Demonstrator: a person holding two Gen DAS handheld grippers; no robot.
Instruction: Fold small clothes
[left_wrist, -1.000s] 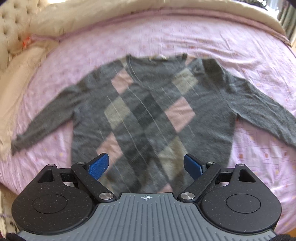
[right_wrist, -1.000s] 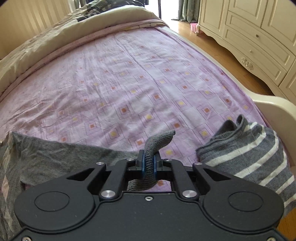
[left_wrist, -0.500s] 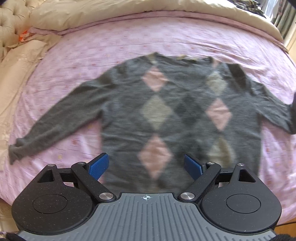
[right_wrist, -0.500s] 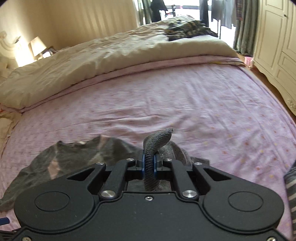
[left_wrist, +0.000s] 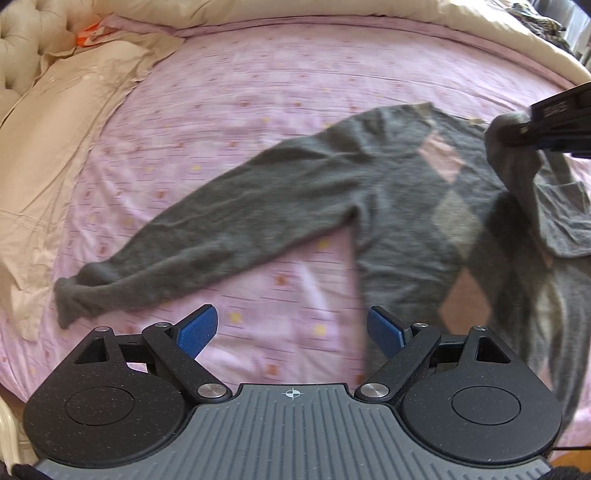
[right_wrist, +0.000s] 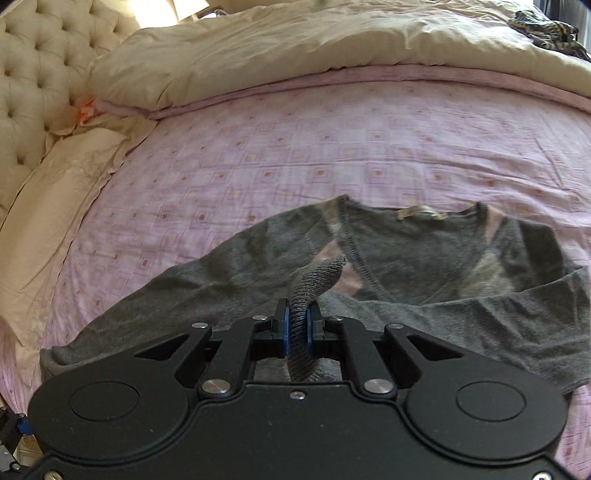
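A grey sweater (left_wrist: 417, 206) with pink and beige diamonds lies flat on the pink bedsheet (left_wrist: 280, 96). Its left sleeve (left_wrist: 207, 240) stretches out toward the lower left, cuff (left_wrist: 70, 299) near the bed's edge. My left gripper (left_wrist: 291, 330) hovers open above the sheet just below that sleeve, blue pads (left_wrist: 195, 330) wide apart and holding nothing. My right gripper (right_wrist: 298, 328) is shut on the ribbed cuff (right_wrist: 314, 280) of the other sleeve (right_wrist: 480, 325), which it holds lifted and drawn across the sweater's chest (right_wrist: 417, 254). In the left wrist view that gripper (left_wrist: 554, 118) shows at the right edge.
A cream pillow (left_wrist: 55, 133) lies at the left by the tufted headboard (right_wrist: 40, 85). A beige duvet (right_wrist: 332, 40) is rolled along the far side of the bed, with a dark patterned garment (right_wrist: 546, 29) on it at the far right.
My right gripper has carried the sleeve cuff leftward over the sweater's body, folding that sleeve across the chest. My left gripper has shifted left, staying open, now above the sheet near the left sleeve.
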